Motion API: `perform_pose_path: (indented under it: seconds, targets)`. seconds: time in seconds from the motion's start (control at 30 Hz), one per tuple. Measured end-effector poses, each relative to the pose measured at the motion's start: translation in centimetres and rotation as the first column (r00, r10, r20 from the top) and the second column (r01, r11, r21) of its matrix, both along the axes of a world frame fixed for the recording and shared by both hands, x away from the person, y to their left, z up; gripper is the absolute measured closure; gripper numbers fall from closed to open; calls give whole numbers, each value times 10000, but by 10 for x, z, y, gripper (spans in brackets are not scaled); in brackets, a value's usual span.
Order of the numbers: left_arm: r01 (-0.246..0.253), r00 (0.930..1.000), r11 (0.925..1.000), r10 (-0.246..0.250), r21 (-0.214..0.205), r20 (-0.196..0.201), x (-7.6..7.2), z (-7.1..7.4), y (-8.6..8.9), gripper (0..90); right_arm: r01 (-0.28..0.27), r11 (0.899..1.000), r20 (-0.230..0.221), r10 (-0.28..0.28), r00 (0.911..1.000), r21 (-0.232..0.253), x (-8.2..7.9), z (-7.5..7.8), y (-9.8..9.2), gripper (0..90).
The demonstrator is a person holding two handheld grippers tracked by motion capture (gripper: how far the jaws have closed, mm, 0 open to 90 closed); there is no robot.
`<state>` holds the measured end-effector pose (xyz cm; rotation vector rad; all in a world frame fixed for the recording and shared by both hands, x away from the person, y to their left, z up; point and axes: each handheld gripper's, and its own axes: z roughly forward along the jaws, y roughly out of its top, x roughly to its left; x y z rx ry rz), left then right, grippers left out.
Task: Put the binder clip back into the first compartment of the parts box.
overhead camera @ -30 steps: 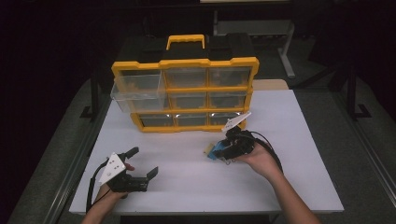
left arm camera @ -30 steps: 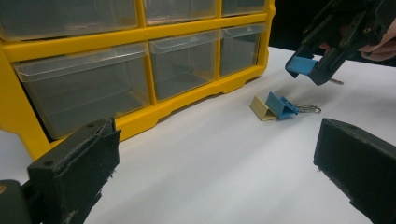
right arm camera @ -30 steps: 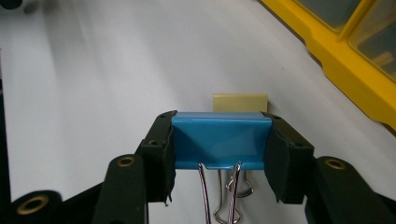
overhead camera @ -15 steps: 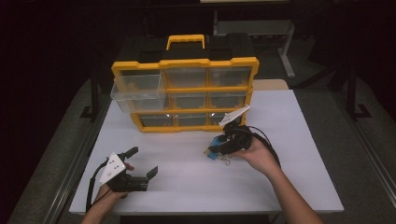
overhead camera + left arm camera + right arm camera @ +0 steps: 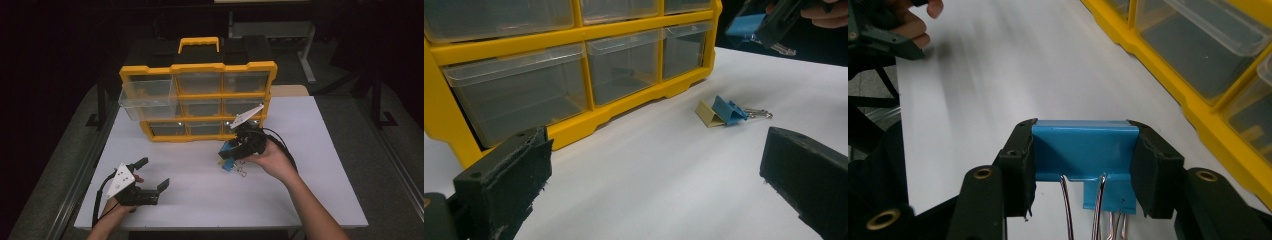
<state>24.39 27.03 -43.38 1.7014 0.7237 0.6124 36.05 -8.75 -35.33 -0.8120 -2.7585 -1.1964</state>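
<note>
Right gripper (image 5: 1083, 165) clamps the blue binder clip (image 5: 1084, 150) across its width, off the table for the open drawer (image 5: 148, 97), while left gripper (image 5: 150, 177) waits, jaws apart.

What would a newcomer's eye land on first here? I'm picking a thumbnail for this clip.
Probably the yellow drawer cabinet standing at the table's far side, with its top-left clear drawer pulled out. Next, the right gripper lifted above the white table, its fingers clamped on a blue binder clip. More clips, blue and tan, lie on the table in front of the cabinet, and the left gripper rests open at the near left.
</note>
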Motion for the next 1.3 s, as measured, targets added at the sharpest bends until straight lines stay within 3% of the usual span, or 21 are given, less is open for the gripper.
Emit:
perform_pose_path:
  seconds: [0.37,0.7,0.87,1.3]
  targets:
    - [7,10000,10000,-7,35,-10,0,0,-1,0,-164,9997,41,163,9999,164,4,18,6,489]
    - [53,10000,10000,-53,58,16,0,0,-1,0,-555,9984,499,552,9972,57,11,34,12,489]
    - [66,10000,10000,-66,36,12,0,0,-1,0,-518,9981,310,507,9982,347,12,47,17,489]
    - [48,10000,10000,-48,-51,-41,0,0,0,0,-884,9951,715,851,9938,452,23,69,27,489]
